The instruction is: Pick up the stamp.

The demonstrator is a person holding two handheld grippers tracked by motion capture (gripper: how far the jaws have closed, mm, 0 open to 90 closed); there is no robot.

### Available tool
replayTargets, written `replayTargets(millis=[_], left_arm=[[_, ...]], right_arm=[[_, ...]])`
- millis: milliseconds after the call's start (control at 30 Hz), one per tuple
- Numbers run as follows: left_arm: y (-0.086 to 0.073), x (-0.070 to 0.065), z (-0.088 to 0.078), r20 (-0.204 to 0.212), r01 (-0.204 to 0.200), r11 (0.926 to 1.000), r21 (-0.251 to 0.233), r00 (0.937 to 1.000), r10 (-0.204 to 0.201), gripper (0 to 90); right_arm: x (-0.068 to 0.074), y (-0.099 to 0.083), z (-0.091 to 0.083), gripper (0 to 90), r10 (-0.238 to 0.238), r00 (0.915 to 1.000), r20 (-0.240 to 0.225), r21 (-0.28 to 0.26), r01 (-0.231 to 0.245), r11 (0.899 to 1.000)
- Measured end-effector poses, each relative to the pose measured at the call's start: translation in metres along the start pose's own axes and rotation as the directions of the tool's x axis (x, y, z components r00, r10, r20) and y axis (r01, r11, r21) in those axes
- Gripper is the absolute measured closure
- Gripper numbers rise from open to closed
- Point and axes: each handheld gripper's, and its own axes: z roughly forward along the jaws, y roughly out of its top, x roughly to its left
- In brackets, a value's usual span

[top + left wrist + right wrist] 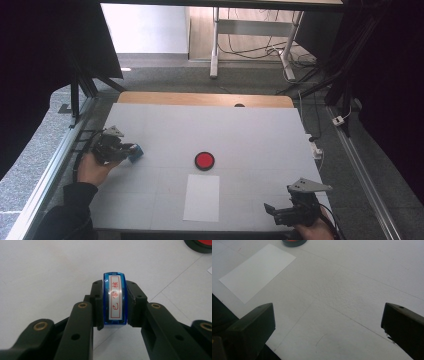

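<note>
Your left gripper (115, 303) clamps the blue stamp (115, 300); keep it level toward the ink pad (204, 160) (right gripper (328, 322) gapes idle).

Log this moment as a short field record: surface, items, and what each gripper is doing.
surface: white table top
left gripper: shut on a blue stamp, near the table's left edge
stamp label: white with red characters, facing the left gripper view's camera
right gripper: open, holding nothing, at the near right corner
ink pad: round, red with black rim, at the table's middle
paper: blank white sheet, flat, just nearer than the ink pad
</note>
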Motion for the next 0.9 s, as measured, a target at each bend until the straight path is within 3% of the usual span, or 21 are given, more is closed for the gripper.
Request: replayTargets(millis=[100, 233, 400, 600, 900], left_arm=[[0.000, -0.003, -0.003, -0.018, 0.004, 1.0000, -0.005, 0.9998, -0.004, 70.9], [0.001, -0.006, -0.007, -0.012, 0.020, 0.9996, -0.019, 0.9997, -0.021, 70.9], [0.003, -0.007, -0.010, 0.005, 0.028, 0.9992, -0.029, 0.9996, -0.028, 70.9], [0.008, -0.010, -0.014, 0.044, 0.070, 0.9965, -0.046, 0.9968, -0.068, 70.9], [0.015, -0.025, -0.018, 0.059, 0.028, 0.9985, -0.048, 0.9980, -0.025, 70.8]], right_arm=[[0.000, 0.000, 0.000, 0.0, -0.001, 1.0000, -0.001, -0.001, 0.001, 1.000], [0.000, 0.000, 0.000, 0.0, -0.001, 1.0000, -0.001, -0.001, 0.001, 1.000], [0.001, 0.000, 0.000, 0.0, -0.002, 1.0000, -0.001, -0.001, 0.002, 1.000], [0.001, 0.000, 0.000, 0.0, -0.004, 1.0000, -0.002, -0.001, 0.004, 1.000], [0.001, 0.000, 0.000, 0.0, -0.005, 1.0000, -0.001, 0.001, 0.005, 1.000]])
